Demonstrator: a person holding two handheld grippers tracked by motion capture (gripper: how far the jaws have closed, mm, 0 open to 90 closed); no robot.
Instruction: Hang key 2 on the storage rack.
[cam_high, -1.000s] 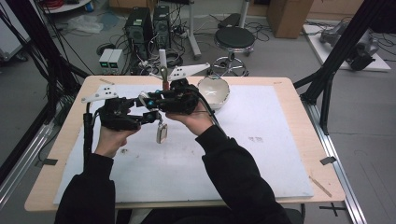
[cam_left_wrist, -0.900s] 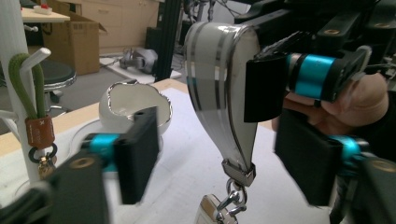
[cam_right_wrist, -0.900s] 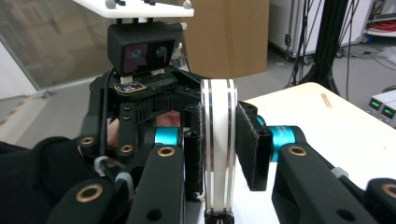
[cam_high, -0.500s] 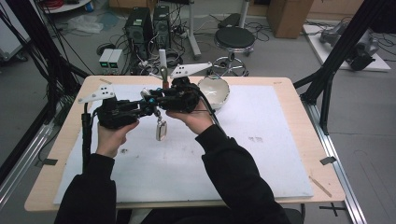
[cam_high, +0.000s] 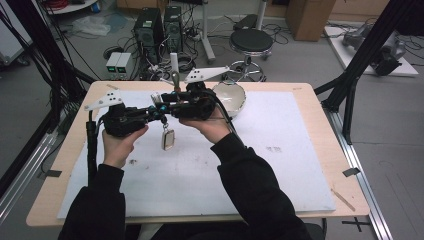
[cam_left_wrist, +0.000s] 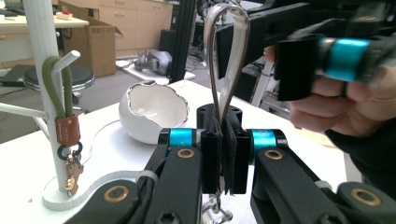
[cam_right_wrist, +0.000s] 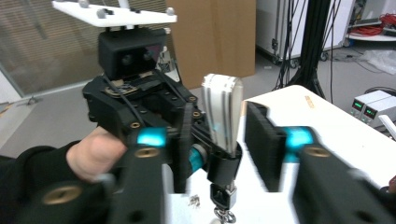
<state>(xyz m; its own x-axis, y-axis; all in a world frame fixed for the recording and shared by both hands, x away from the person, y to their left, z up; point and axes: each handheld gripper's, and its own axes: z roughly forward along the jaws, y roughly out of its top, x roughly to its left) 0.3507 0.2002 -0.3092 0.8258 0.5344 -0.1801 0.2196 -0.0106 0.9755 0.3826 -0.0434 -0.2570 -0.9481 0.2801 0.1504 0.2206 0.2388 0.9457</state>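
Silver metal of the keychain loop (cam_left_wrist: 227, 56) is clamped by the left gripper (cam_left_wrist: 223, 154), whose jaws, apart 1 second ago, have just been closing. Right gripper (cam_right_wrist: 219, 140) jaws have just been opening and stand apart around the loop. Its pendant (cam_high: 168, 139) is hung above the table (cam_high: 300, 150); detail is blurred.

The left gripper (cam_left_wrist: 223, 158) has its fingers (cam_left_wrist: 211, 161) pressed together on a silvery strap loop (cam_left_wrist: 226, 60) that stands upright between them. To the right, a hand (cam_left_wrist: 345, 105) holds the right gripper (cam_left_wrist: 327, 51). Farther left on the table (cam_left_wrist: 28, 177) sit a broken white bowl (cam_left_wrist: 152, 116) and a white stand (cam_left_wrist: 44, 84) carrying a green-corded key ring (cam_left_wrist: 67, 135).
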